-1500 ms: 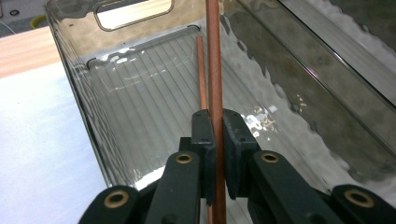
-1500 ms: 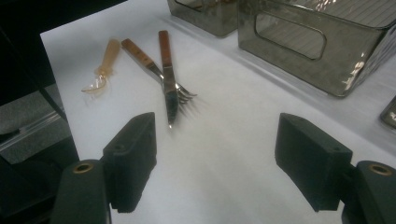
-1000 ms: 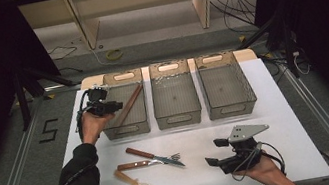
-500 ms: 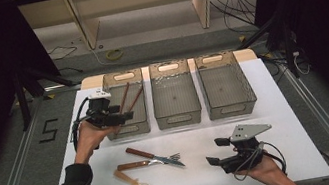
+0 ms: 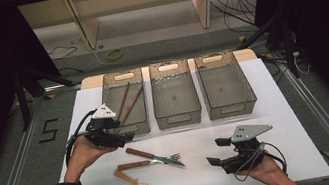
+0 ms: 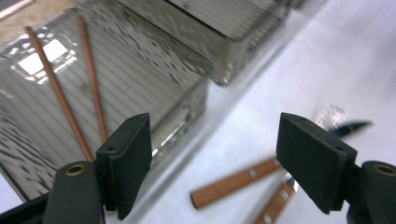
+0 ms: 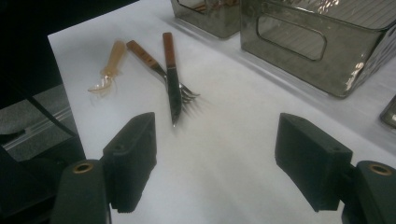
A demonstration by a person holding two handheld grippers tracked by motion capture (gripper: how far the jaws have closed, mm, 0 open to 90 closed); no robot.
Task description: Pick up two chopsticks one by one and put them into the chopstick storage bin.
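In the high view the left hand-held gripper (image 5: pixel 126 135) sits at the left of the frame, just in front of the near end of the left bin (image 5: pixel 110 91), its jaws wide apart with nothing between them; they have just been opening. Two brown chopsticks (image 5: pixel 126 103) lie inside that bin, slanting from its near left toward its far right, close together. In the left gripper view the chopsticks (image 6: pixel 77 93) show at the upper left, resting on the ribbed floor of the clear bin (image 6: pixel 154 70), well above the left jaw.

The right hand-held gripper (image 5: pixel 219 150) is at the lower right of the high view, low over the white surface (image 5: pixel 276 104), jaws also wide and empty. Between the two, at the lower centre, lie a wooden-handled knife (image 5: pixel 153 156) and a wooden-handled fork (image 5: pixel 146 163), crossing near their metal ends, with a pale plastic spoon (image 5: pixel 130 179) just below and left of them. In the right gripper view the knife (image 7: pixel 172 79) lies over the fork (image 7: pixel 156 67), and the spoon (image 7: pixel 108 70) is to their left.

The middle bin (image 5: pixel 174 93) and right bin (image 5: pixel 224 83) stand side by side in the upper centre
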